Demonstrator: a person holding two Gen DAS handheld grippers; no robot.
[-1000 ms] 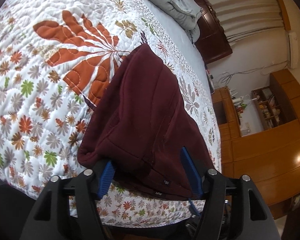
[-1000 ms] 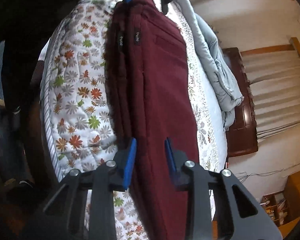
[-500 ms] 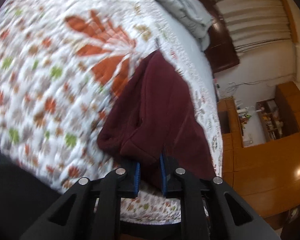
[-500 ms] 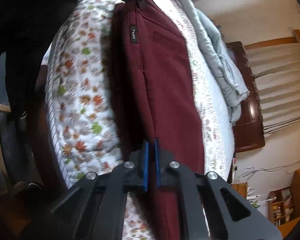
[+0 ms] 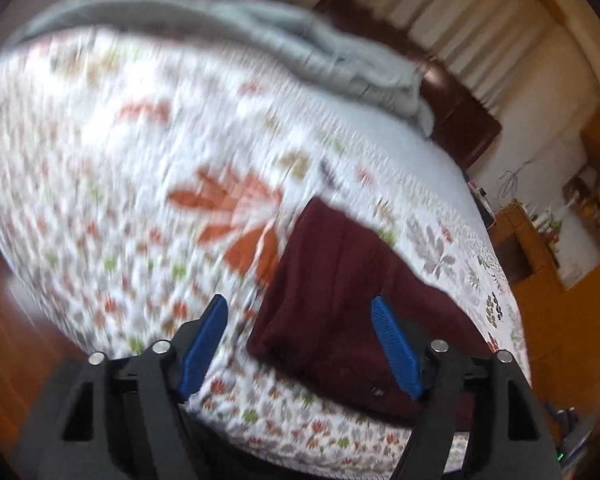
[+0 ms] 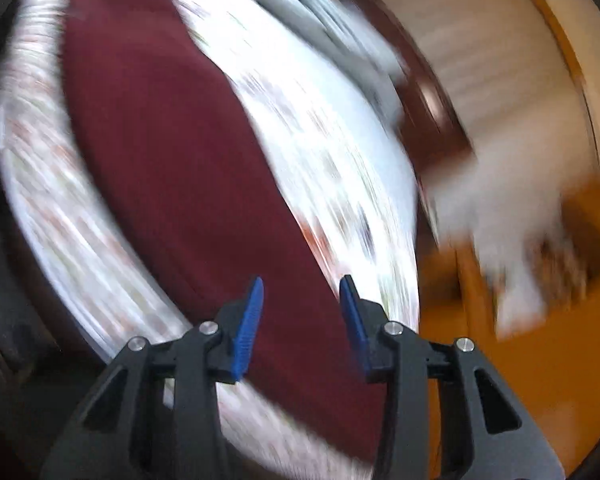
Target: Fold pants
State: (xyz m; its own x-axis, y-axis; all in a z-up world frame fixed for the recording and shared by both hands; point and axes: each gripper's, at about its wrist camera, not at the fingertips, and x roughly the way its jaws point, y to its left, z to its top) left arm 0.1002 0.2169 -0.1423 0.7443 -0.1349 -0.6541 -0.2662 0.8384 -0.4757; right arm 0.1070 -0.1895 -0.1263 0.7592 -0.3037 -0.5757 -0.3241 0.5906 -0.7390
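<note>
At the lower left of the left wrist view, one blue finger pad of the left gripper stands over the floral quilt, and its mate sits at the lower right over the maroon pants. The jaws are spread wide and grip nothing. The pants lie on the quilt in the lower middle to right of that frame, as a bunched, folded mass near the bed's edge, with a small metal button showing at their near end. Across the top, a grey blanket is heaped, with the dark wooden headboard to its right and pale curtains beyond. An orange wooden cabinet fills the right side.

In the right wrist view, heavily smeared by motion blur, the pants run as a long band from the upper left down to the bottom centre, lying on the quilt. The right gripper hangs at the bottom centre with its jaws moderately apart, the cloth seen between the pads; whether they touch it cannot be told.
</note>
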